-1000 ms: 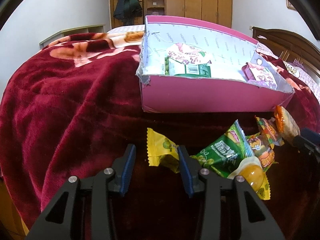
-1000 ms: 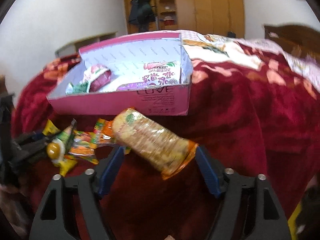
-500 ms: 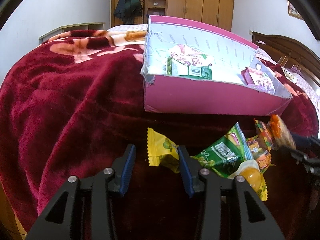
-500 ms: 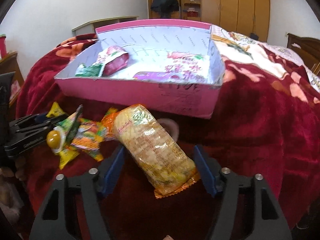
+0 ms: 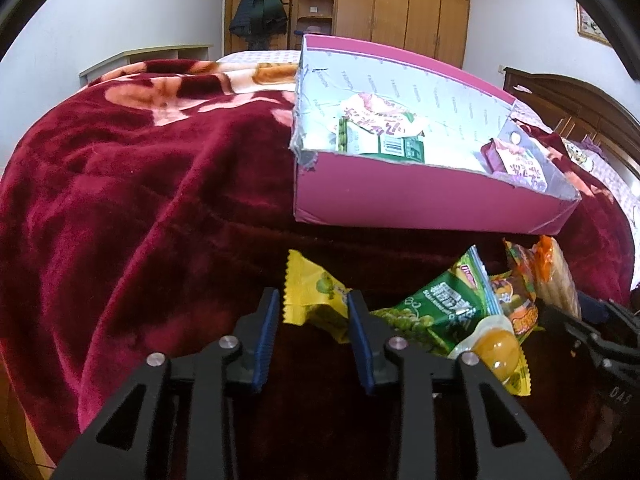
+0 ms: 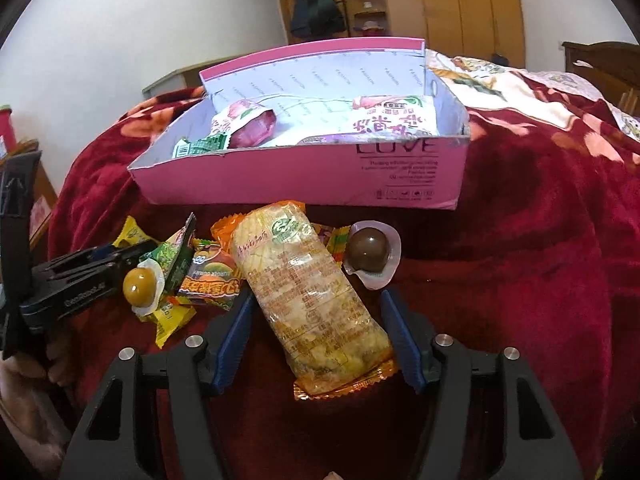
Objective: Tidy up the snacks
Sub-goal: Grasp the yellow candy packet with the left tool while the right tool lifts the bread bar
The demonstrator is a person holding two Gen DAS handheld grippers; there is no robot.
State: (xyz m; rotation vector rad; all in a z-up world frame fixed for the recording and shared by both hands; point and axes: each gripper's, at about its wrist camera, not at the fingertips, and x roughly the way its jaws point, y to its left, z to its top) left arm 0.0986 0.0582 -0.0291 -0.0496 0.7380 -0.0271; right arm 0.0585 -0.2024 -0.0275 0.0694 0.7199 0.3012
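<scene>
A pink box (image 5: 400,200) (image 6: 304,184) holding several snack packs stands on the red blanket. Loose snacks lie in front of it. My left gripper (image 5: 314,312) is open, its jaws on either side of a yellow candy pack (image 5: 312,300). A green pea pack (image 5: 436,312) and a yellow jelly cup (image 5: 496,344) lie to its right. My right gripper (image 6: 318,320) is open, its jaws on either side of a long orange cracker pack (image 6: 308,296) without touching it. A brown jelly cup (image 6: 368,254) lies beyond the right finger.
The dark red blanket (image 5: 140,200) covers the bed and drops off at the front and left. An orange gummy pack (image 6: 210,280) lies left of the crackers. Wooden wardrobes (image 5: 400,8) and a headboard (image 5: 580,108) stand behind.
The right gripper has come down and forward around the cracker pack, which now lies between its jaws on the blanket. The brown jelly cup has come into view. The left gripper has hardly moved.
</scene>
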